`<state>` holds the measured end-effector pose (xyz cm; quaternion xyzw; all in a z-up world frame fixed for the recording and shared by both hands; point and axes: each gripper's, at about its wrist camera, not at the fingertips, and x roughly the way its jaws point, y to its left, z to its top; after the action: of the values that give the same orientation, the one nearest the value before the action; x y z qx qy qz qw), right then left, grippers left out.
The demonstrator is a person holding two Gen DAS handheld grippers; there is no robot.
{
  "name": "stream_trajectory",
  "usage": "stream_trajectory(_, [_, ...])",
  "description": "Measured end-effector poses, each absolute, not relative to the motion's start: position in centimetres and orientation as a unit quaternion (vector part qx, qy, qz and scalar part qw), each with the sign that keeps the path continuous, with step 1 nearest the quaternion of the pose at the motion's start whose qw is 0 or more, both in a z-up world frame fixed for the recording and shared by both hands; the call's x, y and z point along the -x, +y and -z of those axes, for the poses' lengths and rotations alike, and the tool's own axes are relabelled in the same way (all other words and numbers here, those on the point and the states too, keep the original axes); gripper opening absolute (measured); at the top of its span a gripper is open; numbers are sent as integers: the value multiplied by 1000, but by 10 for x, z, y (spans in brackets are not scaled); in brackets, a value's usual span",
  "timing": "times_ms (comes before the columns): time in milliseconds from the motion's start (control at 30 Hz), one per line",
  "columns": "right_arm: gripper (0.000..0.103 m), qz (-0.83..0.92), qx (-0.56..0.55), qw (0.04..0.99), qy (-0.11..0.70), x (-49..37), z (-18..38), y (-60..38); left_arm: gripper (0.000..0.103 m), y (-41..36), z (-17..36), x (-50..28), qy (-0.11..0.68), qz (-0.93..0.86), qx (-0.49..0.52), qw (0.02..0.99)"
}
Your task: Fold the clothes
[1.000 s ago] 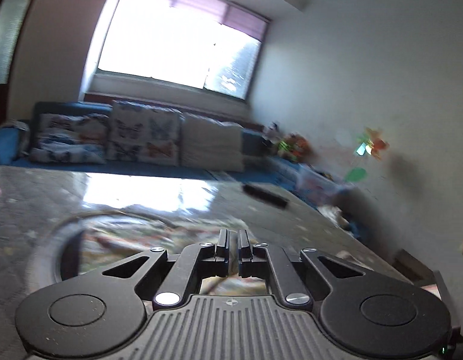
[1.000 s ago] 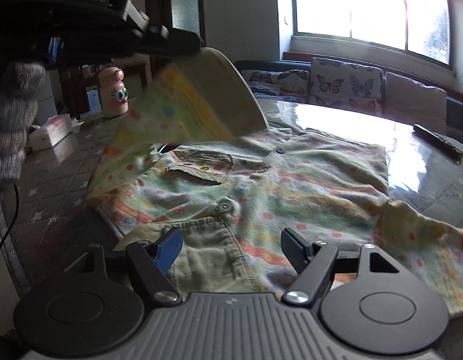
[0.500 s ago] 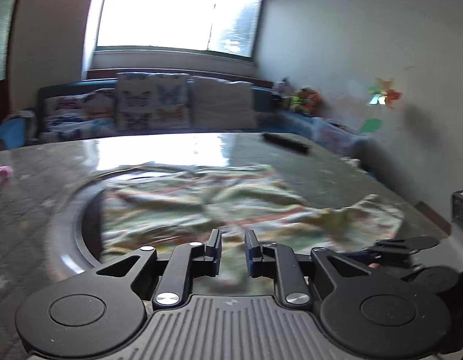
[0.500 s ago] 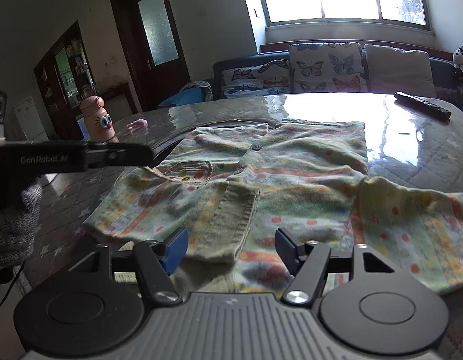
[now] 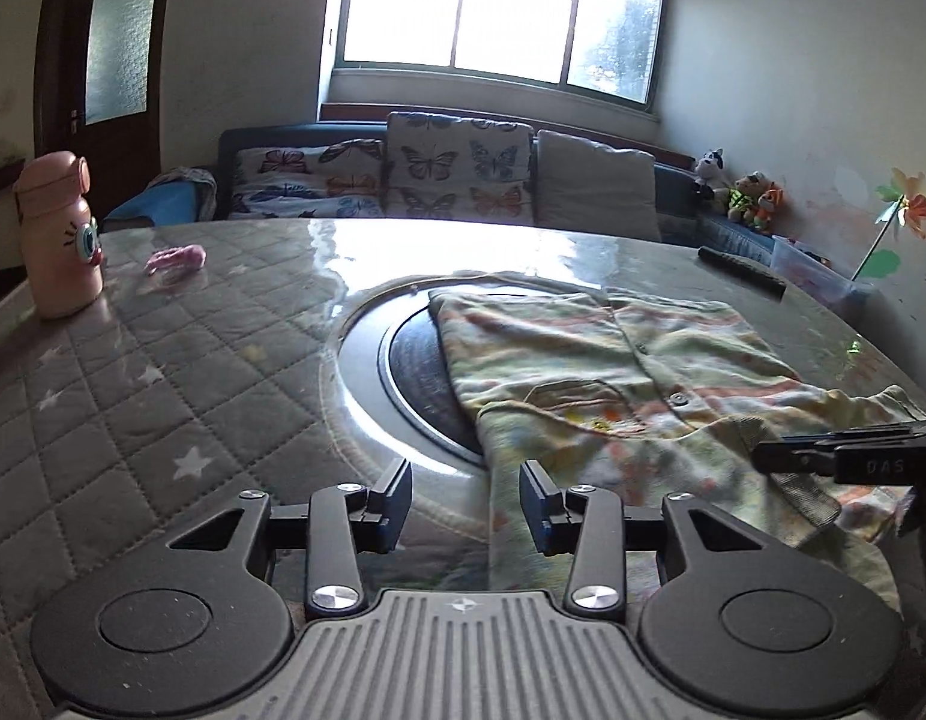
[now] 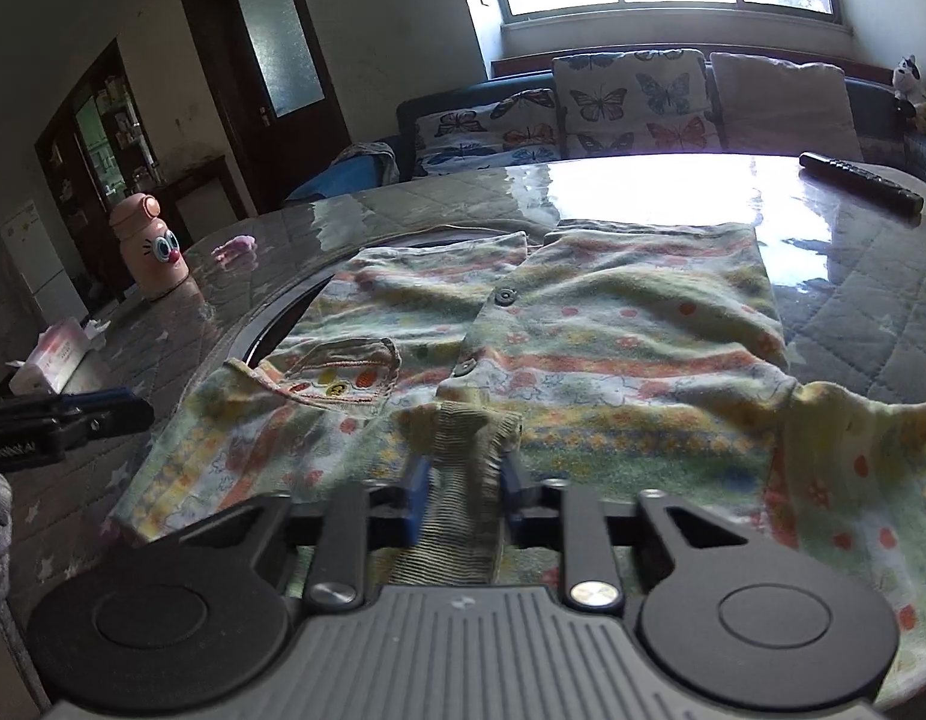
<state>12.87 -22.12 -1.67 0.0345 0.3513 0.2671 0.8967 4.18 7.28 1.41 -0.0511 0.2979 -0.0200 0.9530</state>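
Observation:
A small pastel patterned button shirt (image 5: 613, 372) lies face up on the round table, also in the right wrist view (image 6: 583, 336). My left gripper (image 5: 466, 501) is open and empty, just above the table at the shirt's left edge. My right gripper (image 6: 459, 495) is closing around the shirt's ribbed olive cuff (image 6: 463, 480), with the fingers blurred; it shows from the side in the left wrist view (image 5: 847, 456). The left gripper shows at the left edge of the right wrist view (image 6: 66, 417).
A pink bottle with cartoon eyes (image 5: 57, 240) and a small pink item (image 5: 174, 257) stand at the table's left. A black remote (image 6: 862, 181) lies far right. A tissue pack (image 6: 57, 354) sits at the left edge. A black turntable ring (image 5: 414, 384) lies under the shirt.
My left gripper let go of the lifted sleeve, which now lies folded on the shirt, then opened and dropped to the left. My right gripper narrowed around the ribbed cuff.

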Motion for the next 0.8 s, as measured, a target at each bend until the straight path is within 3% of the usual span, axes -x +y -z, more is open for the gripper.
stream_trajectory(300, [6, -237, -21, 929, 284, -103, -32, -235, 49, 66, -8, -48, 302, 39, 44, 951])
stream_trajectory(567, [11, -198, -2, 924, 326, -117, -3, -237, 49, 54, 1, -58, 328, 27, -3, 944])
stream_trajectory(667, [11, -203, 0, 925, 321, -116, -4, -238, 47, 55, -6, -60, 319, 26, -1, 948])
stream_trajectory(733, [11, -214, -2, 924, 316, -115, -5, -237, 36, 52, -12, -65, 309, 36, 3, 950])
stream_trajectory(800, [15, -227, 0, 921, 316, -115, -3, -233, 33, 46, -13, -72, 306, 50, 0, 951])
